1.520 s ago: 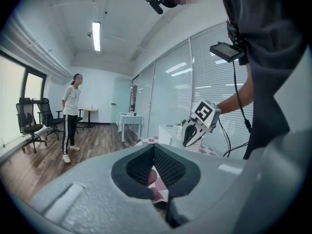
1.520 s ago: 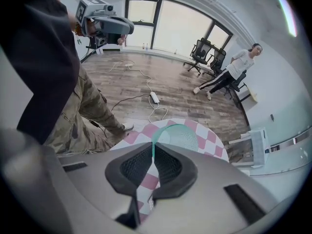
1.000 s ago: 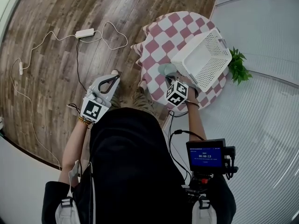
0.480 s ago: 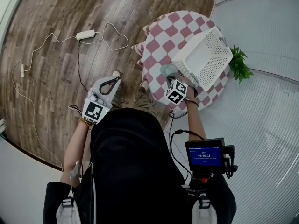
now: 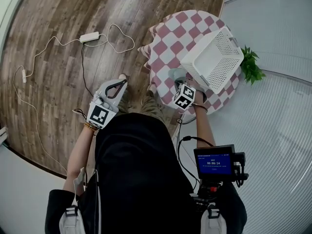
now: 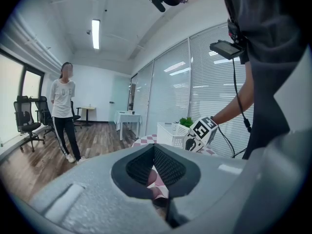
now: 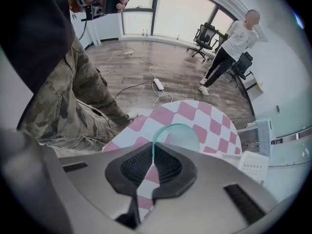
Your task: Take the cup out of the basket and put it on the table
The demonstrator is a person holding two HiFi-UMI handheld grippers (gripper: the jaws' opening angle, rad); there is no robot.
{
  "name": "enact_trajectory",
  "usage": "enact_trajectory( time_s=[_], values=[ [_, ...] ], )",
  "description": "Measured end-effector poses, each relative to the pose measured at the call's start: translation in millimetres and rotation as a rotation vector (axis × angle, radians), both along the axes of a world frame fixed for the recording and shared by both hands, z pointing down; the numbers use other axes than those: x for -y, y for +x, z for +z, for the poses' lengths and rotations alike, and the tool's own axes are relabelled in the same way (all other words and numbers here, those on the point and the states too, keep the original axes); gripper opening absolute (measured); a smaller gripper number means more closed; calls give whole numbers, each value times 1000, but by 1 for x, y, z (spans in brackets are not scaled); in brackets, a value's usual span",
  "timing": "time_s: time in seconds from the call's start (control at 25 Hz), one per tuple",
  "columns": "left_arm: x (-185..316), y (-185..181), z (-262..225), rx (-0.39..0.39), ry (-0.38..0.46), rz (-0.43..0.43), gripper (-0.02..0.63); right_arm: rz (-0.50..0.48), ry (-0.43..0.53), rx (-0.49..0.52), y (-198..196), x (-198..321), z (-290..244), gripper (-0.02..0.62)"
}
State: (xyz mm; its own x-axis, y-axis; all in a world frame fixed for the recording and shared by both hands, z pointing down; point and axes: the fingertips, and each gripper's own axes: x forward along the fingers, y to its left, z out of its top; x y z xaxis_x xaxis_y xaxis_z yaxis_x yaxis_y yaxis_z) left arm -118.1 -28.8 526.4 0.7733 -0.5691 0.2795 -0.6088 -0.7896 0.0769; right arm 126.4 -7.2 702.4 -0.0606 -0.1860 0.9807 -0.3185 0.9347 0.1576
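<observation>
— Where's the cup (image 7: 176, 136)?
— Outside the basket (image 5: 214, 57), just beside it, over the table (image 5: 168, 35). The right gripper (image 7: 153, 152) pinches its rim, jaws narrow.
— And the left gripper (image 6: 154, 152)?
— Jaws together, nothing between them, out over the floor (image 5: 58, 13).

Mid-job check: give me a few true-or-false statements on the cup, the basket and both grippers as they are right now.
1. The right gripper has its fingers pinched on the cup rim. True.
2. The cup sits inside the basket. False: it is outside it, over the checkered tablecloth.
3. The left gripper holds the basket. False: it hangs over the wooden floor, fingers together, empty.
4. A white power adapter with its cable lies on the floor. True.
</observation>
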Motion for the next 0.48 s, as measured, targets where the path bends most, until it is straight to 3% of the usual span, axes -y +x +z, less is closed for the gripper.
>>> enact_trajectory(
  time_s=[0.48],
  values=[
    [7, -7, 5, 21, -6, 17, 3, 12, -11, -11, -3, 2, 4, 20]
  ],
)
